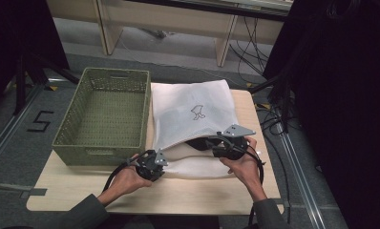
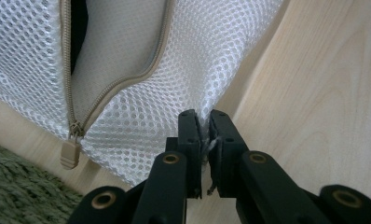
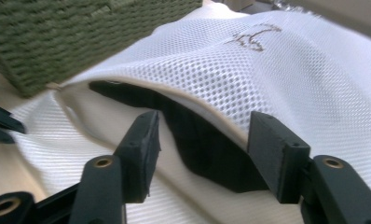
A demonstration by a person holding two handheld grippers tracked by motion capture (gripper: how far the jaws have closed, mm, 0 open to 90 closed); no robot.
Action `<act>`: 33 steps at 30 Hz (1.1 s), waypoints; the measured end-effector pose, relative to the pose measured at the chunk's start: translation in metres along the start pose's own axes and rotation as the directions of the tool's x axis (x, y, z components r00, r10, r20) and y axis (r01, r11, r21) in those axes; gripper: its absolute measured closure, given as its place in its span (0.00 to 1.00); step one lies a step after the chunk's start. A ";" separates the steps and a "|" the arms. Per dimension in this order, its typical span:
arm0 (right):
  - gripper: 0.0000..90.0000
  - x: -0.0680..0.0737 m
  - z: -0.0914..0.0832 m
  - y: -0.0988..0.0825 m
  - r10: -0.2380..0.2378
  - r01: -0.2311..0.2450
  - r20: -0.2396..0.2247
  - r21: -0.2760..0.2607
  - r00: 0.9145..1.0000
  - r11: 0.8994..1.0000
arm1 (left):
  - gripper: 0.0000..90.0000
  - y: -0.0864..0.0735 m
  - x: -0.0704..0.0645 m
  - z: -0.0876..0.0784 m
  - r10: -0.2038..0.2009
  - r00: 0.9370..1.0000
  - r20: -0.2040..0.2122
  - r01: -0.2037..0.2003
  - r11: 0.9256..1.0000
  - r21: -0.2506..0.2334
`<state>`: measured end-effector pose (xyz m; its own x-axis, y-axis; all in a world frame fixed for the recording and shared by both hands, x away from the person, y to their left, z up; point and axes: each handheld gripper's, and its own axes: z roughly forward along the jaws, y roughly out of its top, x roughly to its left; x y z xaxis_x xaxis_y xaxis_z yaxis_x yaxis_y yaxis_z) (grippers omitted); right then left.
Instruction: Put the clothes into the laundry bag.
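My left claw pinches the near corner of the white mesh laundry bag against the worktop, anchoring it. My right claw hangs open at the unzipped mouth, a dark garment just beyond its jaws.

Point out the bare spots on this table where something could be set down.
Free: the table strip along the near edge, in front of the green basket, and the narrow strip right of the mesh bag. Crowded: the bag's open mouth, where left gripper and right gripper work.
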<state>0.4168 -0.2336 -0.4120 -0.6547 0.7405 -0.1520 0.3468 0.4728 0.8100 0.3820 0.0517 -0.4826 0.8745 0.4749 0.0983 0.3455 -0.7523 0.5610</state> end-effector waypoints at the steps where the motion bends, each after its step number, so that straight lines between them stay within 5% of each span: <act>1: 0.48 -0.001 0.002 0.001 -0.021 0.021 0.001 0.017 1.000 1.000 | 0.93 0.000 0.000 0.000 0.001 1.000 0.001 -0.001 1.000 0.002; 10: 0.53 -0.004 0.028 0.000 -0.080 0.077 0.034 0.093 0.996 0.993 | 0.91 0.000 0.000 -0.001 0.002 1.000 0.006 -0.002 1.000 -0.005; 14: 0.65 -0.005 0.033 0.002 -0.145 0.138 0.067 0.096 0.987 0.986 | 0.90 0.000 -0.001 -0.001 -0.012 1.000 0.010 0.012 1.000 -0.010; 18: 0.90 -0.003 0.034 0.005 -0.199 0.194 0.065 0.077 0.978 0.978 | 0.90 0.000 0.000 -0.002 -0.006 1.000 0.006 0.006 1.000 -0.017; 22: 0.96 -0.001 0.029 0.007 -0.203 0.199 0.057 0.078 0.978 0.977 | 0.91 0.000 0.000 -0.001 -0.018 1.000 0.013 0.018 1.000 -0.017; 26: 0.97 0.003 0.032 0.002 -0.210 0.207 0.006 0.150 0.978 0.967 | 0.92 0.000 0.000 -0.001 -0.025 1.000 0.008 0.025 1.000 -0.017; 29: 0.97 0.005 0.042 -0.010 -0.217 0.220 -0.039 0.233 0.975 0.947 | 0.93 0.001 0.002 -0.001 -0.014 1.000 0.002 0.014 1.000 -0.016; 33: 0.97 0.005 0.058 -0.027 -0.171 0.184 -0.070 0.321 0.983 0.929 | 0.93 0.000 0.002 -0.002 -0.015 1.000 0.000 0.015 1.000 -0.018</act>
<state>0.4431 -0.2150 -0.4676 -0.7495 0.6137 -0.2483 0.4169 0.7289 0.5431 0.3831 0.0533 -0.4806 0.8691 0.4865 0.0896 0.3527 -0.7363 0.5775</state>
